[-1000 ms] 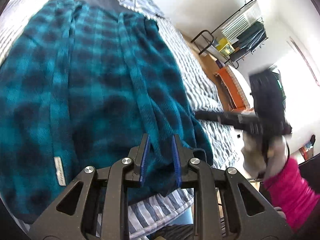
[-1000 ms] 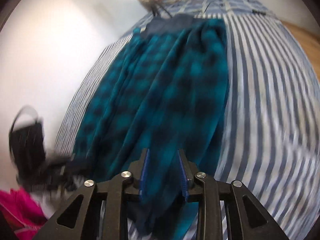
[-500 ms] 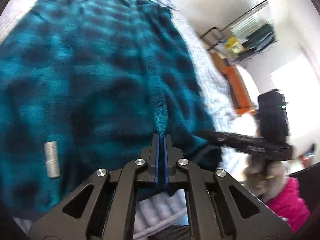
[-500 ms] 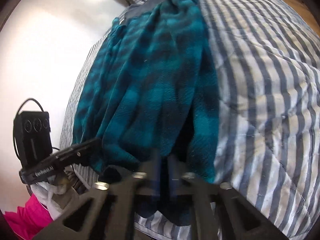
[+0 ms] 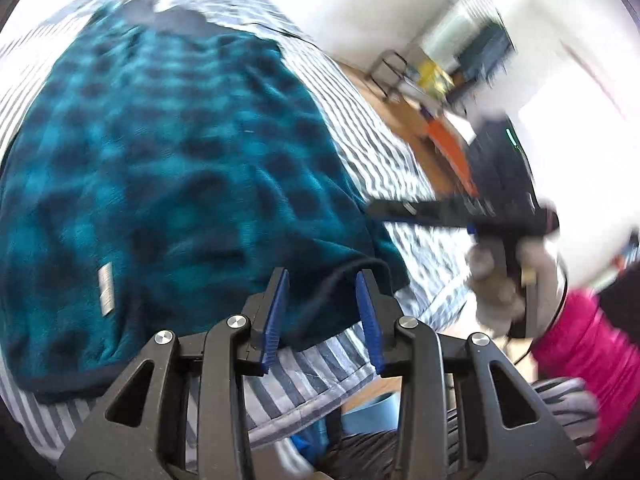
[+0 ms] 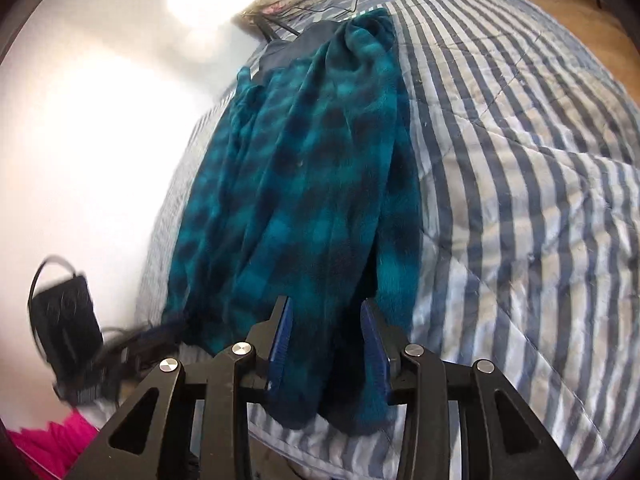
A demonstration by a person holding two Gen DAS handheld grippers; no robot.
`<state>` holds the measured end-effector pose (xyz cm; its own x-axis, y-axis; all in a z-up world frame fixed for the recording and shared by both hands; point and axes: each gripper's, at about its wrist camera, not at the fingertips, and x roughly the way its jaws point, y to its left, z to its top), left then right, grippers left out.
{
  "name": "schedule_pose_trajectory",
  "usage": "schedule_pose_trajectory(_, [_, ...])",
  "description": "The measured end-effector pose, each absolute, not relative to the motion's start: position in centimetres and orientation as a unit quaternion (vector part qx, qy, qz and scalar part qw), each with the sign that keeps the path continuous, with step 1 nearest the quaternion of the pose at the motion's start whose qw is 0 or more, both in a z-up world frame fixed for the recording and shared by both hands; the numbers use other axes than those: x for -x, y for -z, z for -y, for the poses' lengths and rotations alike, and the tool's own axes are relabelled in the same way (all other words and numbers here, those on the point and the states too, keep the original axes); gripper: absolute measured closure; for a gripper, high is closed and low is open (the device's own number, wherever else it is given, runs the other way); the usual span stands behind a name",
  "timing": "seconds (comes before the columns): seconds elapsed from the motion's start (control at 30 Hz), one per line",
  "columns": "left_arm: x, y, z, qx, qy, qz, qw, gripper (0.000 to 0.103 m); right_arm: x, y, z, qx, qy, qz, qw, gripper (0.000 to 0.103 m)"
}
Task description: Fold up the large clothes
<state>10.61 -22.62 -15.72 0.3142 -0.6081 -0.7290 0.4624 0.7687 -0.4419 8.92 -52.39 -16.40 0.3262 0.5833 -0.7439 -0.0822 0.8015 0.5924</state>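
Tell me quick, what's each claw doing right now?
Left gripper: open, holding nothing; the teal robe hem lies between its jaws.
Right gripper: open, holding nothing; robe folds lie between its jaws.

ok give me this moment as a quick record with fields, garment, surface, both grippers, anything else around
garment: teal and black plaid fleece, lying lengthwise on the bed, white label showing near its hem
surface: blue and white striped quilt
left gripper: open, jaws apart over the dark-trimmed hem edge
right gripper: open, fleece end lying between the blue pads
fold state: fabric bunched into long ridges, not yet a neat fold
background: metal rack by the wall, wooden floor
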Motion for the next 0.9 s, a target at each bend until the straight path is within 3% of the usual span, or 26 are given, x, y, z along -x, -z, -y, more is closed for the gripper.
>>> schedule_pose_trajectory(0.13, [-11.1, 17.0, 25.8, 0.026, 0.349, -0.493, 0.796, 0.068, -10.5, 17.9, 52.0, -0.227, -0.206, -0.557, 0.772, 0.073])
schedule_pose_trajectory(0.17, [-11.0, 17.5, 26.3, 0.024, 0.354, -0.498, 0.791, 0.078, -10.7, 18.2, 52.0, -0.231, -0.208, -0.559, 0.769, 0.085])
schedule_pose_trajectory(0.2, [-11.3, 18.0, 26.8, 0.022, 0.358, -0.503, 0.787, 0.102, -10.8, 18.4, 51.9, -0.231, -0.205, -0.561, 0.768, 0.091])
schedule_pose_trajectory(0.23, [-11.2, 18.1, 27.0, 0.02, 0.359, -0.505, 0.785, 0.102, -10.8, 18.4, 51.9, -0.229, -0.201, -0.562, 0.769, 0.101])
schedule_pose_trajectory(0.33, [-10.6, 16.9, 26.8, 0.054, 0.385, -0.495, 0.778, 0.102, -10.6, 17.3, 52.0, -0.221, -0.205, -0.553, 0.777, 0.103])
schedule_pose_trajectory(0.57, [-9.1, 16.3, 29.5, 0.026, 0.416, -0.488, 0.767, 0.102, -11.0, 13.8, 54.2, -0.189, -0.179, -0.534, 0.805, 0.103])
schedule_pose_trajectory(0.63, [-9.3, 16.7, 29.6, 0.024, 0.401, -0.505, 0.764, 0.101, -11.1, 15.1, 54.5, -0.199, -0.174, -0.55, 0.792, 0.095])
schedule_pose_trajectory(0.67, [-9.2, 16.5, 29.1, 0.033, 0.4, -0.507, 0.763, 0.098, -11.0, 15.7, 54.5, -0.193, -0.17, -0.559, 0.788, 0.085])
schedule_pose_trajectory(0.77, [-9.3, 15.3, 26.8, 0.063, 0.392, -0.49, 0.776, 0.075, -9.6, 16.0, 54.6, -0.18, -0.168, -0.558, 0.792, 0.077])
schedule_pose_trajectory(0.9, [-11.2, 15.3, 24.1, 0.115, 0.351, -0.495, 0.786, 0.071, -6.8, 15.9, 54.9, -0.209, -0.198, -0.553, 0.782, 0.071])
